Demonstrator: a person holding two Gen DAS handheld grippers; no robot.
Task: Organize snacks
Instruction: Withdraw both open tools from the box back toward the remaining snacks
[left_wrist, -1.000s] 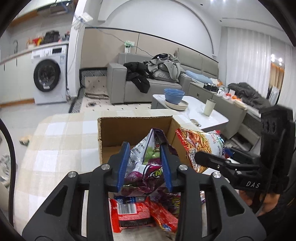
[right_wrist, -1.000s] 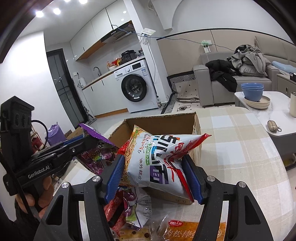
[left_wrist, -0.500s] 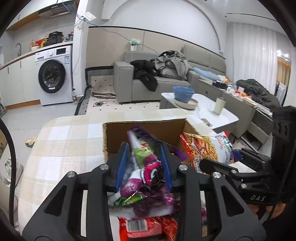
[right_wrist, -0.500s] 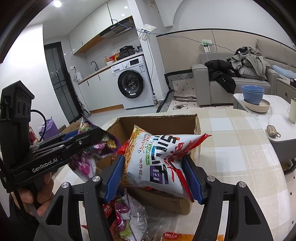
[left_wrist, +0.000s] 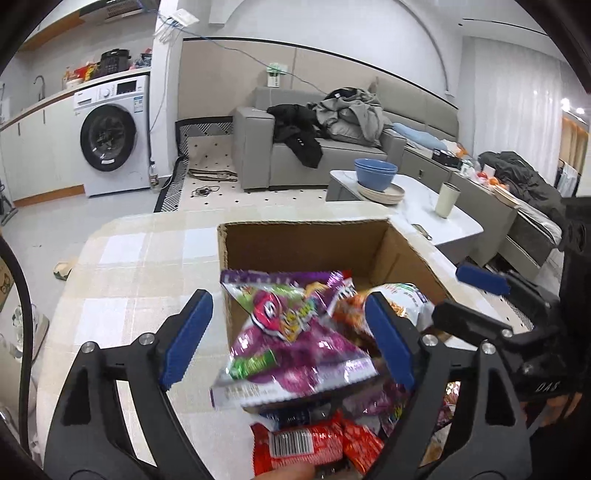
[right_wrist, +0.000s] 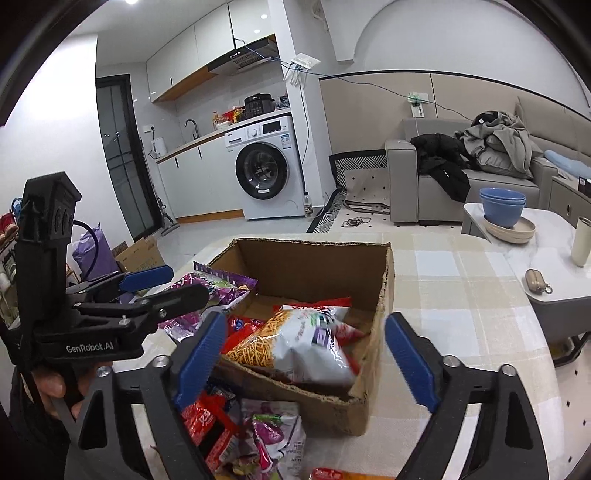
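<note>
Now both tongs just sprung wide, purple bag (left_wrist: 291, 343) loose btwn left tongs (left_wrist: 288, 339), noodle pack (right_wrist: 295, 343) in box (right_wrist: 384, 295) btwn right tongs (right_wrist: 306, 354)

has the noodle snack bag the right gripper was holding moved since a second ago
Yes. The noodle snack bag has dropped from above the cardboard box's near wall down inside it; the right gripper has just opened.

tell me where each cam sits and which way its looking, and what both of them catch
Left wrist: sits on the left gripper, faces forward and down over the cardboard box toward the sofa; its open blue pads flank a purple snack bag, just released as the jaws opened; the right gripper shows at right.
Right wrist: sits on the right gripper, faces the box from the other side, toward the washing machine; jaws just opened, noodle snack bag in the box; left gripper and hand at left.
Shared: box, both bags, washing machine, sofa.
</note>
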